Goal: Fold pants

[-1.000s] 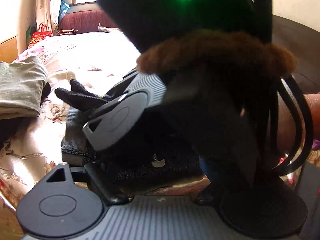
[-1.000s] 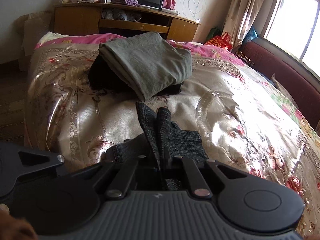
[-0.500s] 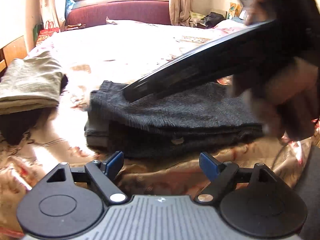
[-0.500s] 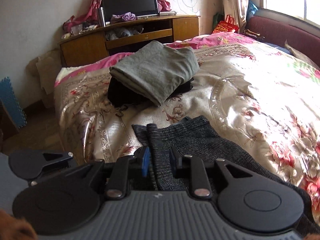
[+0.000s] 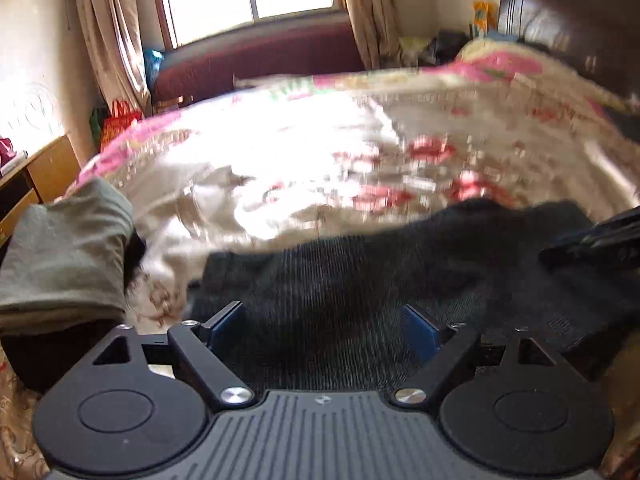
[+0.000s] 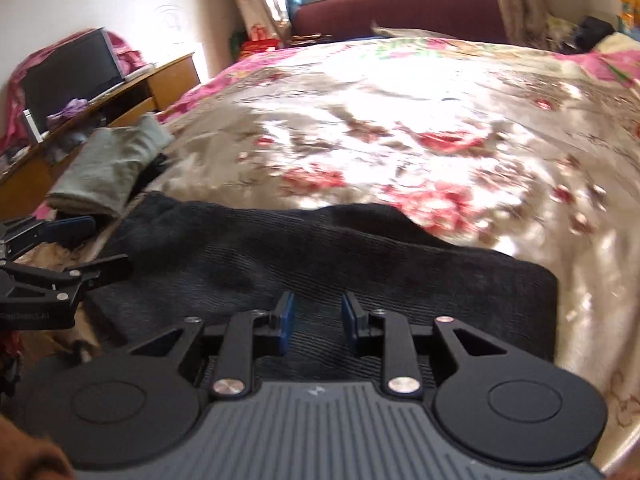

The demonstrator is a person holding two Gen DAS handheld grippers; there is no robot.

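The dark grey ribbed pants (image 5: 360, 272) lie folded in a flat band across the floral bedspread (image 5: 320, 152); in the right wrist view the pants (image 6: 320, 248) stretch from left to right. My left gripper (image 5: 324, 324) hovers open and wide over their left part with nothing between its blue pads, and the left gripper (image 6: 104, 248) also shows at the left edge of the right wrist view. My right gripper (image 6: 319, 320) is over the near edge of the band. Its jaws are opening and no cloth is pinched. The right gripper (image 5: 592, 240) pokes in blurred at the right.
A folded grey-green garment (image 5: 64, 252) sits on a black one at the bed's left end, close to the pants; it shows as the grey-green garment (image 6: 108, 168) too. A wooden TV stand (image 6: 168, 80), a maroon sofa (image 5: 256, 60) under the window and a dark headboard (image 5: 568, 20) surround the bed.
The right gripper let go of the pinched pants fold and opened, swinging round to face the window. It cleared the left view, and the pants now lie flat.
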